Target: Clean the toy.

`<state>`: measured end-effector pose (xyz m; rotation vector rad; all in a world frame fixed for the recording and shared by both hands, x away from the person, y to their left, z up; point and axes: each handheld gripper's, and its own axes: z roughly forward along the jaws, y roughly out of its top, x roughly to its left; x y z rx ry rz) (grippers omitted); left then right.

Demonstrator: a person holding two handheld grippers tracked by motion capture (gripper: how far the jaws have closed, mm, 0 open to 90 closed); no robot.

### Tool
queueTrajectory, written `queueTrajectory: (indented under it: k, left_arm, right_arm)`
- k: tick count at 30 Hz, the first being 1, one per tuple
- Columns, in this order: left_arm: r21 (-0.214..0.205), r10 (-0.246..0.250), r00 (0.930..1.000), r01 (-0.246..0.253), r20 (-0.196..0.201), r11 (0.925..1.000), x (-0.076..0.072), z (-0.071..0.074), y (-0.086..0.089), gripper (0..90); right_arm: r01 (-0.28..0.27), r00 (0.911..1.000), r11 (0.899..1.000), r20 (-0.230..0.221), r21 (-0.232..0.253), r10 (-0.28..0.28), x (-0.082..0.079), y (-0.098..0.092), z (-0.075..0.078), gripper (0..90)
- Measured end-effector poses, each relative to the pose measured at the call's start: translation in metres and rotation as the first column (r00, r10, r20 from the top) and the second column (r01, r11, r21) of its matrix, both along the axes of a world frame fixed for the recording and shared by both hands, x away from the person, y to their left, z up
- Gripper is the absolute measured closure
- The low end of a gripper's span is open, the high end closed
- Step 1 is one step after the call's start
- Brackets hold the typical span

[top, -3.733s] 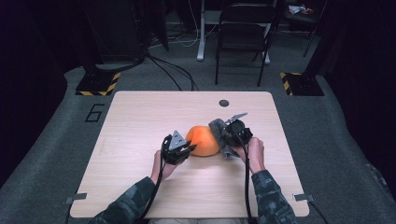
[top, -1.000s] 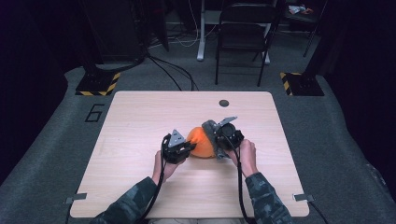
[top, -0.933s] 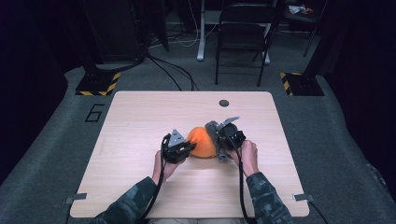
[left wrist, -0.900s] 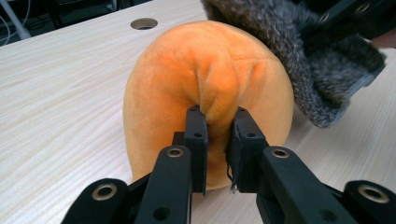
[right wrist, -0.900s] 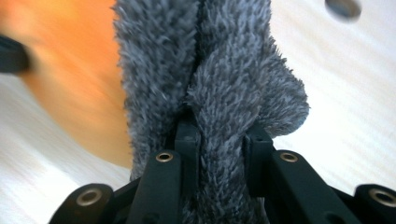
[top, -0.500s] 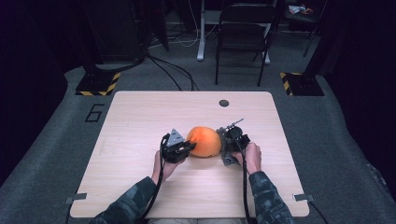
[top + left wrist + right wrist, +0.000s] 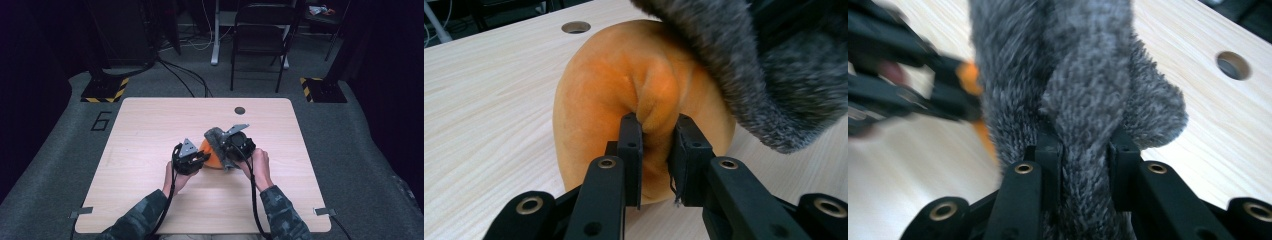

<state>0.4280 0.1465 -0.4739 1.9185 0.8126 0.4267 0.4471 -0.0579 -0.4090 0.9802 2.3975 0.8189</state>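
Orange fuzzy cloth (image 7: pixel 624 95) sits near the middle of the wooden table (image 7: pixel 150 125); I see my left gripper (image 7: pixel 655 137) pinching a fold of it between both pads; grey furry cloth (image 7: pixel 1073 75) lies over the orange one, touching it; my right gripper (image 7: pixel 1082 150) squeezes a bunch of the grey fur tight; both hands are close together.

In the right gripper view the left tool (image 7: pixel 908 95) is blurred.
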Motion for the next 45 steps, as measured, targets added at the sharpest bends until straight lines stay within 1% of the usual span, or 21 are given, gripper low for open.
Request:
queueTrajectory:
  k: [1, 2, 5, 10, 11, 16, 21, 22, 24, 27, 28, 31, 32, 34, 36, 37, 39, 41, 42, 43, 45]
  left_arm:
    - [0.003, 0.0, 1.0, 0.0, 0.0, 1.0, 0.0, 0.0, 0.0, 76.4]
    - [0.002, 0.003, 1.0, -0.003, 0.006, 1.0, 0.0, -0.001, 0.0, 76.2]
    - [0.001, 0.007, 0.9999, -0.007, 0.011, 1.0, 0.0, -0.001, -0.001, 76.3]
    - [0.003, 0.001, 0.9999, -0.001, 0.012, 1.0, 0.001, -0.002, 0.0, 76.2]
    - [0.003, 0.001, 0.9999, -0.001, 0.012, 1.0, 0.001, -0.002, 0.0, 76.2]
    - [0.013, -0.008, 0.9999, 0.008, 0.014, 0.9999, 0.001, -0.002, 0.0, 76.2]
    - [0.01, -0.005, 0.9998, 0.004, 0.02, 0.9999, 0.002, -0.003, 0.0, 76.2]
    - [0.009, -0.004, 0.9998, 0.004, 0.02, 1.0, 0.001, -0.003, 0.0, 76.2]
    - [0.012, -0.001, 0.9998, 0.0, 0.021, 0.9999, 0.001, -0.002, 0.001, 76.0]
    - [0.002, 0.005, 0.9997, -0.005, 0.023, 1.0, 0.002, -0.003, 0.001, 75.8]
    - [-0.005, 0.009, 0.9996, -0.009, 0.025, 1.0, 0.003, -0.003, 0.002, 75.6]
    - [-0.001, 0.009, 0.9997, -0.009, 0.02, 1.0, 0.003, -0.002, 0.004, 75.5]
    - [-0.007, 0.012, 0.9998, -0.012, 0.017, 0.9999, 0.003, -0.003, 0.005, 75.5]
    - [-0.004, 0.012, 0.9997, -0.012, 0.019, 0.9999, 0.003, -0.002, 0.004, 75.3]
    - [-0.004, 0.01, 0.9996, -0.01, 0.025, 0.9999, 0.003, -0.002, 0.003, 75.1]
    - [-0.007, 0.016, 0.9994, -0.015, 0.032, 0.9999, 0.003, -0.003, 0.002, 74.9]
    - [-0.006, 0.012, 0.9996, -0.012, 0.026, 0.9999, 0.003, -0.003, 0.003, 74.4]
    - [-0.01, 0.016, 0.9995, -0.016, 0.028, 0.9998, 0.003, -0.003, 0.003, 71.9]
    - [-0.01, 0.016, 0.9995, -0.016, 0.028, 0.9998, 0.003, -0.003, 0.003, 69.1]
    - [0.002, 0.016, 0.999, -0.017, 0.042, 0.9999, 0.002, -0.002, 0.003, 64.9]
    - [0.026, 0.012, 0.9986, -0.013, 0.052, 0.9996, 0.001, -0.002, 0.003, 55.5]
  right_arm:
    - [0.0, 1.0, 1.0, 0.0, 0.0, 0.0, 0.0, 0.0, 0.0, 72.7]
    - [0.02, 0.9993, 1.0, -0.031, 0.017, -0.02, 0.003, -0.005, -0.005, 72.6]
    - [0.042, 0.9981, 0.999, -0.045, 0.009, -0.041, 0.006, -0.011, -0.008, 72.6]
    - [0.108, 0.9849, 0.994, -0.139, 0.03, -0.103, 0.02, -0.032, -0.027, 72.6]
    - [0.108, 0.9849, 0.994, -0.139, 0.03, -0.103, 0.02, -0.032, -0.027, 72.6]
    - [0.169, 0.9637, 0.986, -0.21, 0.001, -0.165, 0.03, -0.046, -0.047, 72.6]
    - [0.197, 0.9482, 0.979, -0.243, -0.058, -0.205, 0.039, -0.048, -0.068, 72.6]
    - [0.197, 0.9482, 0.979, -0.243, -0.058, -0.205, 0.039, -0.048, -0.068, 72.6]
    - [0.207, 0.94, 0.977, -0.266, -0.054, -0.214, 0.042, -0.049, -0.077, 72.4]
    - [0.218, 0.9414, 0.974, -0.251, -0.058, -0.225, 0.041, -0.049, -0.074, 72.4]
    - [0.203, 0.9511, 0.976, -0.22, -0.084, -0.217, 0.038, -0.049, -0.065, 72.5]
    - [0.214, 0.9556, 0.975, -0.194, -0.064, -0.222, 0.035, -0.051, -0.053, 72.5]
    - [0.205, 0.9657, 0.978, -0.157, -0.023, -0.206, 0.031, -0.053, -0.036, 72.5]
    - [0.171, 0.9779, 0.985, -0.127, 0.024, -0.166, 0.025, -0.051, -0.022, 72.5]
    - [0.146, 0.9841, 0.987, -0.112, 0.07, -0.137, 0.02, -0.048, -0.012, 72.5]
    - [0.125, 0.9856, 0.988, -0.125, 0.089, -0.113, 0.018, -0.045, -0.007, 72.5]
    - [0.094, 0.9886, 0.99, -0.127, 0.108, -0.08, 0.017, -0.04, -0.005, 72.5]
    - [0.081, 0.9874, 0.993, -0.143, 0.082, -0.068, 0.018, -0.033, -0.012, 72.6]
    - [0.081, 0.9874, 0.993, -0.143, 0.082, -0.068, 0.018, -0.033, -0.012, 72.6]
    - [0.09, 0.9863, 0.994, -0.144, 0.06, -0.081, 0.021, -0.031, -0.022, 72.6]
    - [0.109, 0.9845, 0.991, -0.146, 0.081, -0.097, 0.024, -0.034, -0.026, 72.7]
